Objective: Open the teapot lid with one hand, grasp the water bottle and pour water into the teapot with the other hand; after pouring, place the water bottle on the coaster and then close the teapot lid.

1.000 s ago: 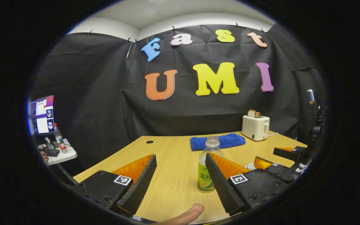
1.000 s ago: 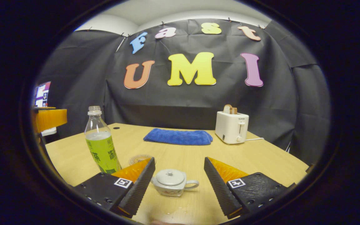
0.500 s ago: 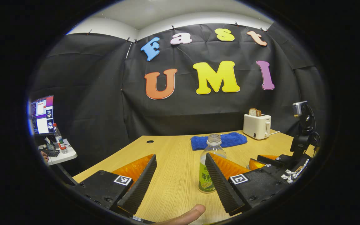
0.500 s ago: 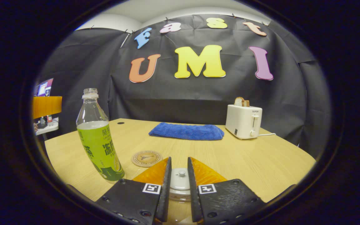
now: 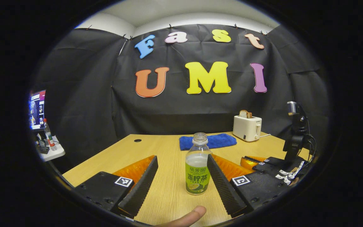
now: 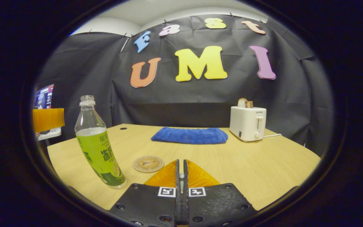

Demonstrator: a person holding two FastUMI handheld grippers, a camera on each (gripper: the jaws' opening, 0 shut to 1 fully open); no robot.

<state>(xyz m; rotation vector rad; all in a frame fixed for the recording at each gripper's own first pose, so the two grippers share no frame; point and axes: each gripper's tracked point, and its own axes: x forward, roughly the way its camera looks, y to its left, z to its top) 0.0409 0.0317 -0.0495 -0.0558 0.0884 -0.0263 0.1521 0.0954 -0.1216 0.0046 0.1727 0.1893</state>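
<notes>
We hold our left gripper [image 5: 181, 181] wide open around the uncapped water bottle [image 5: 197, 164], mid-desk [image 6: 263, 164]. Our right gripper [image 6: 181, 176] is nearly closed; whether it grips the lid, we cannot tell.

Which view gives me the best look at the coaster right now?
The right gripper view: the coaster lies flat and unobstructed on the table, between the water bottle and the right gripper. I can't make it out in the left gripper view.

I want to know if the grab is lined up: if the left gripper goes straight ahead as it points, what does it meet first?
Most likely the water bottle, standing upright between the open fingers of the left gripper, nearer its right finger. Depth is hard to judge.
</notes>
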